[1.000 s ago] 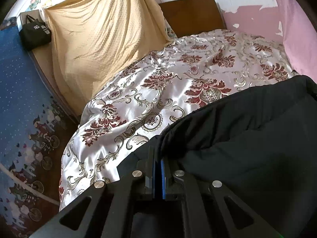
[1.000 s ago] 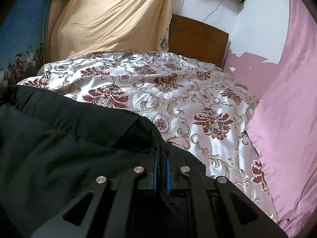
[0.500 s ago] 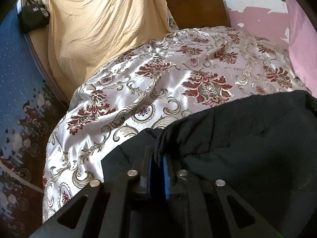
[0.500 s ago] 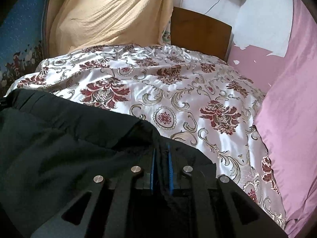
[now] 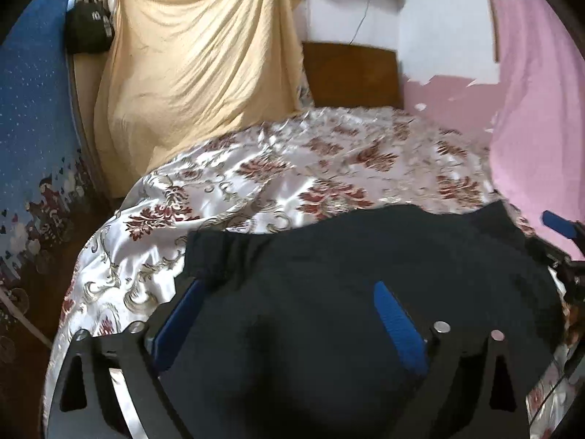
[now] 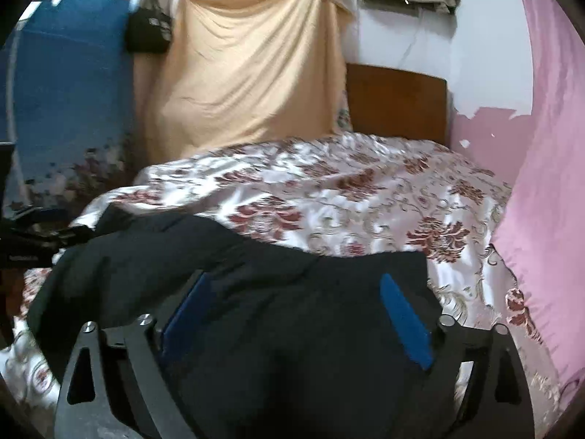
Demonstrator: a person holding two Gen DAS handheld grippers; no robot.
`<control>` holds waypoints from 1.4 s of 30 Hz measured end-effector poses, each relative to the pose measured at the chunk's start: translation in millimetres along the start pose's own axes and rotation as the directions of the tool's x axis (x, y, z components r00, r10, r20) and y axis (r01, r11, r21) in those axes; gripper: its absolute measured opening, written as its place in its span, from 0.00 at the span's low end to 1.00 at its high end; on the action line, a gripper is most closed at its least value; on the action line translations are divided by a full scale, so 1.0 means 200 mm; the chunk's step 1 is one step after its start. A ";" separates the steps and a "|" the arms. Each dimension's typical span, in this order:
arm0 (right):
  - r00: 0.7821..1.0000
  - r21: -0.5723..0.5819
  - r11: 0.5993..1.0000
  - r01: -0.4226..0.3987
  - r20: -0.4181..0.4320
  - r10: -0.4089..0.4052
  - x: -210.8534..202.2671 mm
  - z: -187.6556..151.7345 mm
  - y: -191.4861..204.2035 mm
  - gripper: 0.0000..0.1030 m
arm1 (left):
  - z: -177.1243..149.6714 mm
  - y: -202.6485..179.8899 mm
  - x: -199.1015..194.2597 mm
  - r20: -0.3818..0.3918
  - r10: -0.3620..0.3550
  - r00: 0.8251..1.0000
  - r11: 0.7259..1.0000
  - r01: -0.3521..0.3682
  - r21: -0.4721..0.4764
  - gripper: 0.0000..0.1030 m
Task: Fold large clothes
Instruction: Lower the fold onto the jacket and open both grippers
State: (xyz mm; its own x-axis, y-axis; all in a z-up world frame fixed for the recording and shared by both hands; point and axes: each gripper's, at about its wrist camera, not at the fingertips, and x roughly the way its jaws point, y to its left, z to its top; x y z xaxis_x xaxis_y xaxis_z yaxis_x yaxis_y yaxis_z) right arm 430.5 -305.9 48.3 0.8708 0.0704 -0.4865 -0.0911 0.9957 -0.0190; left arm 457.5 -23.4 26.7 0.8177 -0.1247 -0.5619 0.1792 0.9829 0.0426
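Note:
A large black garment (image 5: 365,267) lies on the floral satin bedspread (image 5: 278,168) at the near end of the bed; it also shows in the right wrist view (image 6: 263,278). My left gripper (image 5: 289,285) is open over its left part, blue pads spread wide, holding nothing. My right gripper (image 6: 292,278) is open over its right part, also empty. The right gripper's blue pad shows at the right edge of the left wrist view (image 5: 559,225). The left gripper's dark frame shows at the left edge of the right wrist view (image 6: 29,241).
A yellow cloth (image 5: 197,73) hangs at the back left beside a wooden headboard (image 5: 351,73). A pink sheet (image 6: 541,168) hangs along the bed's right side. A blue patterned cloth (image 5: 33,139) covers the left wall, with a black bag (image 5: 87,29) hung above.
Both grippers opened and let go of the black garment, which now lies on the bed. Both pulled back and tilted up, showing more of the wall.

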 end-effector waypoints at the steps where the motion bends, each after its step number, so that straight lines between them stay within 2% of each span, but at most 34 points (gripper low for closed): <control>1: 1.000 -0.005 1.000 -0.015 0.003 0.015 -0.03 -0.04 0.02 0.89 | -0.05 -0.02 -0.03 0.015 -0.019 1.000 1.000 0.019 0.001 0.95; 5: 0.998 -0.048 0.997 -0.057 0.002 0.057 -0.09 -0.19 0.09 0.90 | -0.20 -0.11 -0.03 0.015 -0.074 0.997 0.997 0.074 0.026 0.95; 10: 0.998 -0.090 0.995 -0.049 -0.040 0.046 0.02 -0.28 0.12 0.90 | -0.23 -0.16 0.06 0.020 -0.049 0.999 0.997 0.048 0.068 0.96; 11: 0.998 -0.086 0.995 -0.045 -0.043 0.041 0.06 -0.27 0.11 0.90 | -0.22 -0.16 0.07 0.026 -0.041 0.999 0.997 0.039 0.069 0.98; 19: 0.995 -0.094 0.996 -0.013 -0.097 0.004 0.34 -0.16 0.09 0.90 | -0.05 -0.12 0.30 -0.012 0.039 0.999 0.996 -0.038 0.087 1.00; 23: 0.993 -0.105 0.994 0.006 -0.117 -0.018 0.46 -0.12 0.09 0.90 | -0.01 -0.08 0.43 -0.053 0.046 0.998 0.996 -0.042 0.074 1.00; 27: 0.990 -0.079 0.997 0.000 -0.141 -0.011 0.56 -0.09 0.04 0.90 | 0.02 0.00 0.53 -0.088 0.032 0.996 0.999 -0.030 0.023 1.00; 30: 0.987 -0.053 0.999 0.012 -0.158 -0.020 0.62 -0.05 -0.03 0.90 | 0.06 0.05 0.57 -0.092 0.056 0.994 0.998 -0.055 0.014 1.00; 33: 0.982 0.028 1.000 0.011 -0.190 -0.006 0.70 -0.04 -0.13 0.90 | 0.08 0.13 0.64 -0.114 0.067 0.991 0.997 -0.070 -0.027 1.00; 36: 0.978 0.068 0.998 0.013 -0.210 0.001 0.77 -0.05 -0.18 0.90 | 0.08 0.22 0.72 -0.152 0.049 0.987 0.993 -0.064 -0.097 1.00; 38: 0.974 0.070 0.998 0.008 -0.224 0.007 0.82 -0.06 -0.19 0.90 | 0.07 0.27 0.79 -0.186 0.008 0.982 0.987 -0.038 -0.159 1.00; 42: 0.973 0.083 0.997 -0.002 -0.230 0.022 0.87 -0.09 -0.19 0.93 | 0.03 0.30 0.84 -0.180 0.000 0.984 0.979 -0.037 -0.199 1.00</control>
State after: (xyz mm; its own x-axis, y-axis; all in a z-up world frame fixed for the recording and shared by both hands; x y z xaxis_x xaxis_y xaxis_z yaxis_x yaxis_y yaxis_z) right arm 576.8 -333.2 -52.2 0.7344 0.0759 -0.6745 -0.0528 0.9971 0.0547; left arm 609.3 14.1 -59.8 0.7059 -0.0980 -0.7015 0.0365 0.9941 -0.1021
